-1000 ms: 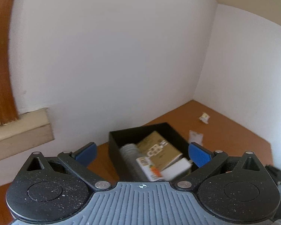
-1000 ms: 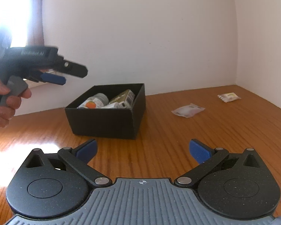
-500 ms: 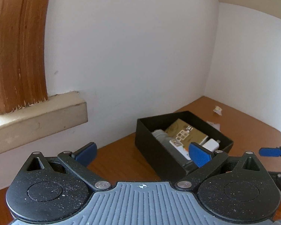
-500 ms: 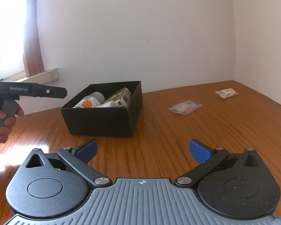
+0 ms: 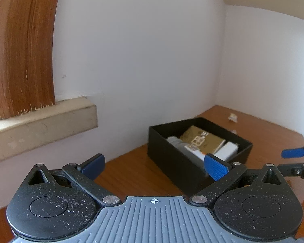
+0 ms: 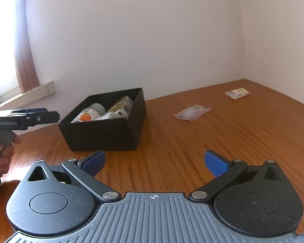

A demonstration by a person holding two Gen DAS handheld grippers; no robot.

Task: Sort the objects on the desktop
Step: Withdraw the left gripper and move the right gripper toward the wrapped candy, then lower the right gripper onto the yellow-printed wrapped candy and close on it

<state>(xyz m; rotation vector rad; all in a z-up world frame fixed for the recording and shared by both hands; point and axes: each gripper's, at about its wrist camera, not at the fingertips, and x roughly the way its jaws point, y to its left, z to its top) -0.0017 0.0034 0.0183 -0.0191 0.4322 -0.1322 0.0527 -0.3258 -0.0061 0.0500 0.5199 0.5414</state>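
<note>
Warm orange-brown wood-grain surface (image 6: 223, 139), glossy, with a bright glare patch at the near left of the right hand-held gripper (image 6: 155, 163). Bounded by plain white walls (image 6: 131, 40) meeting in a corner ahead and to the right. Beige window sill (image 5: 42, 121) up and left of the left hand-held gripper (image 5: 154, 165), with a brown curtain (image 5: 24, 46) hanging onto it.

Black open box (image 6: 103, 125) ahead and slightly left of the right hand-held gripper; ahead and to the right of the left one, close to the back wall. Inside: a gold-brown carton (image 5: 202, 140) with a white block pattern, lettering too small to read; a grey-capped bottle (image 6: 89, 114) with an orange fruit picture on its label, lying on its side; a white block (image 5: 228, 149) at the near end.

Two small clear packets out on the surface: one (image 6: 192, 111) ahead and to the right of the right hand-held gripper, another (image 6: 238, 93) further right, near the side wall. Print on both illegible.

"GenRobot.AI" in pale letters on the side of the left hand-held gripper, seen from the right wrist view, held in a hand (image 6: 2, 151) at the far left.

Left hand-held gripper: blue pads (image 5: 215, 167) spread wide, nothing between. Right hand-held gripper: likewise spread wide, nothing pinched, low over bare wood.
</note>
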